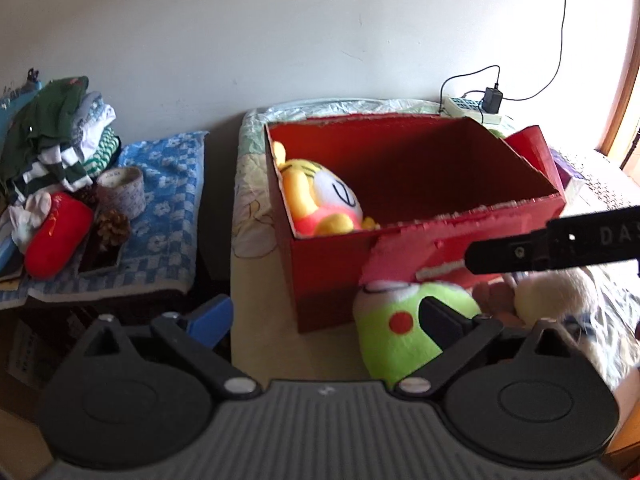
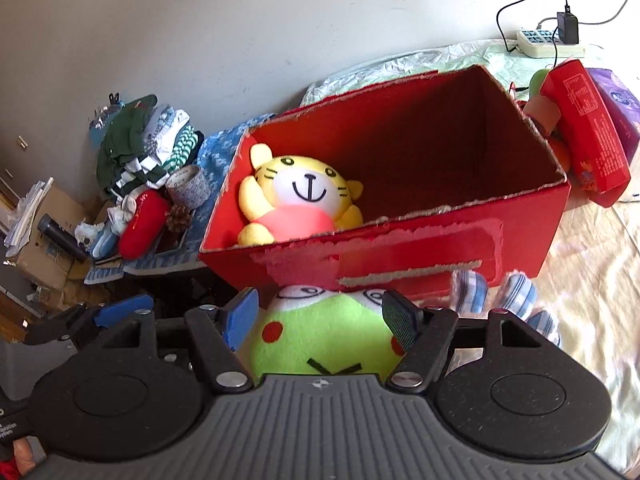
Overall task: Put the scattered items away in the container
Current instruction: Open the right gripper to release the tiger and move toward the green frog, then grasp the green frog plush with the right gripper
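Note:
An open red cardboard box (image 2: 440, 240) stands on the bed, and a yellow tiger plush (image 2: 296, 196) lies in its left end. In front of the box lies a green frog plush (image 2: 324, 340). My right gripper (image 2: 320, 316) is open, one finger on each side of the frog's head, and I see no squeeze on it. My left gripper (image 1: 326, 320) is open wide and empty; its right finger overlaps the frog plush (image 1: 388, 336). A white plush (image 1: 552, 300) with blue checked parts (image 2: 516, 296) lies to the right of the frog.
A red packet (image 2: 588, 136), a purple pack (image 2: 620, 104) and a power strip (image 2: 548, 44) lie behind and right of the box. Left of the bed, a low stand holds a clothes pile (image 2: 140, 144), a tape roll (image 2: 188, 186), a pine cone (image 2: 180, 216) and a red cushion (image 2: 144, 224).

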Demonstrator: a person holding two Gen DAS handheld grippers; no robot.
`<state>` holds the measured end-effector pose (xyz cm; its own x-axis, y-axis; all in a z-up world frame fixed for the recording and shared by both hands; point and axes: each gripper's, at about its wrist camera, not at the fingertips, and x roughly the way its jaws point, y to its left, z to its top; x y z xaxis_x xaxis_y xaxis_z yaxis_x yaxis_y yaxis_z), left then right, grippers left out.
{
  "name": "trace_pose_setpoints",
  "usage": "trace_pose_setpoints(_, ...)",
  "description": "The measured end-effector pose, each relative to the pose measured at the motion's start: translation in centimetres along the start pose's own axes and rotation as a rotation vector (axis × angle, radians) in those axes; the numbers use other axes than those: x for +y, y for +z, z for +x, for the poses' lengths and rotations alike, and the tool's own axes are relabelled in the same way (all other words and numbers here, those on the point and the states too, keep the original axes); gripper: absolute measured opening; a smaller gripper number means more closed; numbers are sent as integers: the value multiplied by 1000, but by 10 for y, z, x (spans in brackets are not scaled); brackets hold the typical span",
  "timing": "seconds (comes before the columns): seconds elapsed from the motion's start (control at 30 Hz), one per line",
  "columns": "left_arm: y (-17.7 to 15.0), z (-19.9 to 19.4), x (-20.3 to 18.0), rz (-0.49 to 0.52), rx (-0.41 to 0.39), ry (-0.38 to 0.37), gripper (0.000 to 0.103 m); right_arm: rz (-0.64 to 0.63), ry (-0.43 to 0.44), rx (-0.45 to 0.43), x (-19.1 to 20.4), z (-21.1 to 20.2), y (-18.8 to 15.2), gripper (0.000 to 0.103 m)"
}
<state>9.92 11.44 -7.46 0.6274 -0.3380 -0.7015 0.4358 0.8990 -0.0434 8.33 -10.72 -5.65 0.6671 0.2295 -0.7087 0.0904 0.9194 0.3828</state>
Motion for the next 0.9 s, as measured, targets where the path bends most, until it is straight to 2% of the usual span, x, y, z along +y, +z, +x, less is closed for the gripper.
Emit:
trace_pose_setpoints(0.2,-28,21,4,-65,124,-239,99,-60,7,39,14,15,-16,72)
trace_pose_setpoints(0.33,-30,39,8,-126,113,-268,99,-112,-20,41,20,24,-21,76)
trace_pose_setpoints(0.43,-29,56,6,-157,128,-347,99,-148,-27,40,23,30,-23,82)
trace_pose_setpoints(0.47,-30,61,1,-141,139,-354,95,-168,-38,41,24,33,-23,85)
trace_pose_setpoints(0.53,-31,72,-9,-110,159,-366,68,-207,-60,45,28,38,-24,86)
trace_pose_setpoints(0.57,-32,72,-12,-99,153,-363,69,-232,-77,52,30,42,-24,86)
trace_pose_setpoints(0.7,-32,71,-24,-56,125,-352,59,-335,-111,64,38,58,-27,87)
trace_pose_setpoints(0.8,-32,67,-28,-36,109,-342,50,-314,-74,83,35,63,-25,78)
trace_pose_setpoints(0.9,-31,56,-31,-6,84,-317,45,-292,-24,83,31,59,-23,63)
